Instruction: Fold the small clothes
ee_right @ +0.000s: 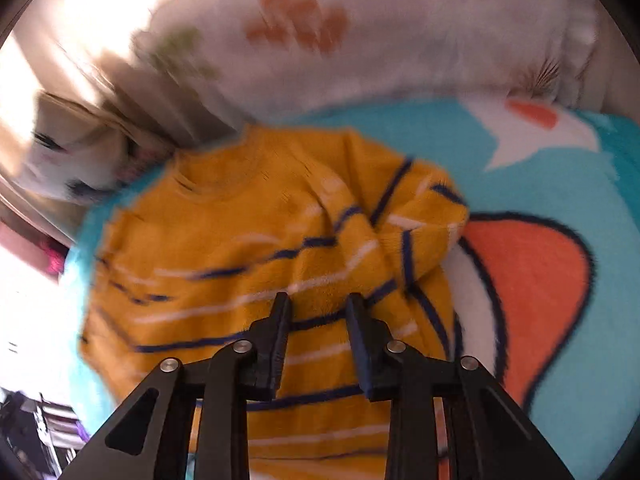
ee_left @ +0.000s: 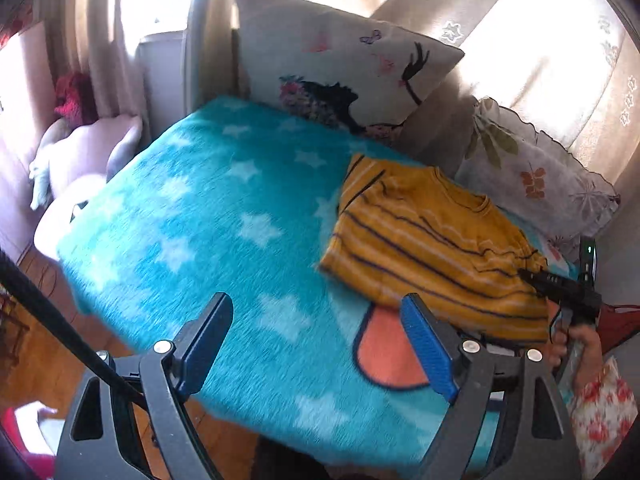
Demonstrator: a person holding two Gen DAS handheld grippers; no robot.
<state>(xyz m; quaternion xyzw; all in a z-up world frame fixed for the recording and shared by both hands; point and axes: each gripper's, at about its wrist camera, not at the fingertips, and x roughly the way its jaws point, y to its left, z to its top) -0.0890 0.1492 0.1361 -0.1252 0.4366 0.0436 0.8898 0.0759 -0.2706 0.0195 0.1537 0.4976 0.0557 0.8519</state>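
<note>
A small mustard-yellow sweater with navy and white stripes [ee_left: 436,248] lies partly folded on a turquoise star blanket [ee_left: 224,216], at its right side. My left gripper [ee_left: 316,320] is wide open and empty, above the blanket, left of the sweater's near edge. In the right wrist view the sweater [ee_right: 256,240] fills the middle, one sleeve folded across its right side. My right gripper [ee_right: 318,308] hovers over the sweater's lower part, jaws partly open with nothing between them. It also shows in the left wrist view [ee_left: 568,288] at the sweater's right edge.
A white pillow with a girl print [ee_left: 332,60] and a floral pillow [ee_left: 536,184] lean at the back of the bed. An orange and white fish shape [ee_right: 532,276] is printed on the blanket right of the sweater. Wooden floor [ee_left: 44,356] lies left of the bed.
</note>
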